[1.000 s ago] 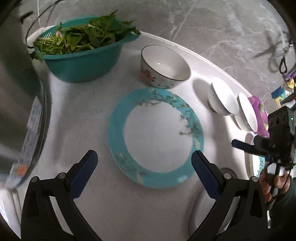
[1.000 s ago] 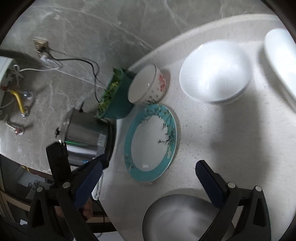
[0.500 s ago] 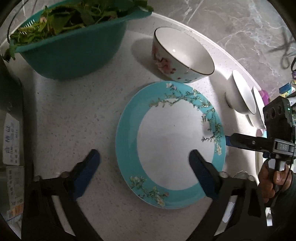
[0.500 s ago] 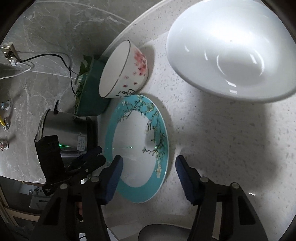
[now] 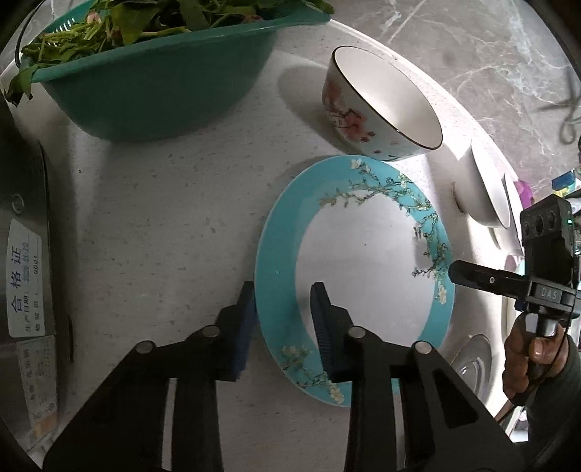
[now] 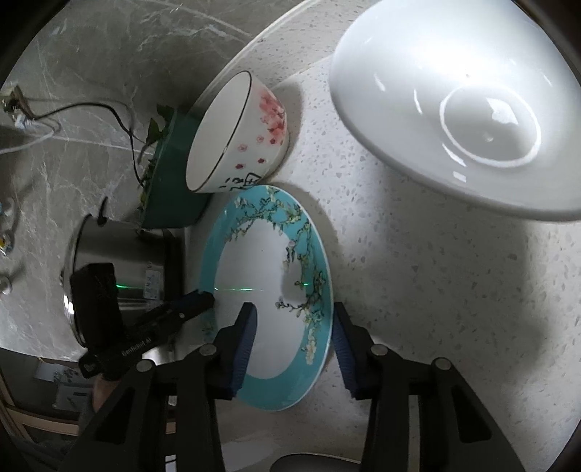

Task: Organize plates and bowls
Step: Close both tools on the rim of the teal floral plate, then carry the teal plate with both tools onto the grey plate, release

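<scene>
Teal plate [image 5: 366, 261] — round, no long axis, face up on the counter [image 5: 163, 218] beside the floral bowl [image 5: 381, 109]. Your left gripper [image 5: 283, 319] and right gripper [image 6: 294, 334] — wide earlier, now narrowed — straddle its opposite rims; firm hold unclear

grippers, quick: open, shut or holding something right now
Left gripper: partly closed, tongs astride the teal plate rim.
Right gripper: same, astride the opposite rim.

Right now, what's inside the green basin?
Leafy greens fill the green basin to the rim; whatever lies beneath them is hidden.
</scene>
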Available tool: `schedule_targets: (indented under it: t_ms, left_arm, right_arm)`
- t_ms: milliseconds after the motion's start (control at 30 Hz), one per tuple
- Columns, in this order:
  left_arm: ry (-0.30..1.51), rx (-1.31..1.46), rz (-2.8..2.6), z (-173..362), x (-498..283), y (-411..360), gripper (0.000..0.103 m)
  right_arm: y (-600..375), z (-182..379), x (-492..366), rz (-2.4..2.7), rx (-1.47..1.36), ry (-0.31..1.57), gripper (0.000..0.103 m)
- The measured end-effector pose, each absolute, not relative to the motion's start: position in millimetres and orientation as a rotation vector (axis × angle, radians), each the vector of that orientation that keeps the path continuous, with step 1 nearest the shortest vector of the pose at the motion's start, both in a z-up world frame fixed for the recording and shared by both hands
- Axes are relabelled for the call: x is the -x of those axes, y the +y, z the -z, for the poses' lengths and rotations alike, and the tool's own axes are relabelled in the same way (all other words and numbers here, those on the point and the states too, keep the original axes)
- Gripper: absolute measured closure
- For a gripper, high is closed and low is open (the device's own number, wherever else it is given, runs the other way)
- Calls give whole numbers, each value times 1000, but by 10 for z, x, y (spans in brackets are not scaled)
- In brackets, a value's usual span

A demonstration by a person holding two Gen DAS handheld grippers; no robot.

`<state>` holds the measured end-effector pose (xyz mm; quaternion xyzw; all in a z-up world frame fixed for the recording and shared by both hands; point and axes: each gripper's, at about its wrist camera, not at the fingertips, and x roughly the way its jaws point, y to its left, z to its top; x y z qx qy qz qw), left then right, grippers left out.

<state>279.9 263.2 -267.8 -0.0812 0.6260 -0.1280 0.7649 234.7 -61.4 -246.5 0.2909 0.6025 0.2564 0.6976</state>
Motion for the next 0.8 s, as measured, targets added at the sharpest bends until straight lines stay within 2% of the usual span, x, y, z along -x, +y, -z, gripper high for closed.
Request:
schedule_targets:
  t_ms: [67,133,200,233,367,500,800]
  left_arm:
    - [1364,157,273,2676,-2811,2615,79]
    - [1362,140,266,2671,-2815,2605,79]
    - [1360,146,263,2674,-2819,2602,79]
    - [1359,152,262,2675,-2822,2607,79]
    - [1354,141,256,2680,-2820,2561,80]
    - [1353,142,262,2681,-2783,2549,84]
    - [1344,148,282,2596,-2618,2462,84]
  right_arm:
    - [-575,2438,-2349,-564,-606,1346,59]
    - [-540,2417,-2361,-547,-548,1361,67]
    - [-549,2424,-2370,-508,-507,1374,87]
    - [-568,2438,-2369,-498,-507,1376,89]
    - [-539,2408,-2340,-474,-465,1361,89]
    - [-569,2403,-2318,-445,-476,1352,89]
    - [-687,2261,-2196,-412,-489,1328,89]
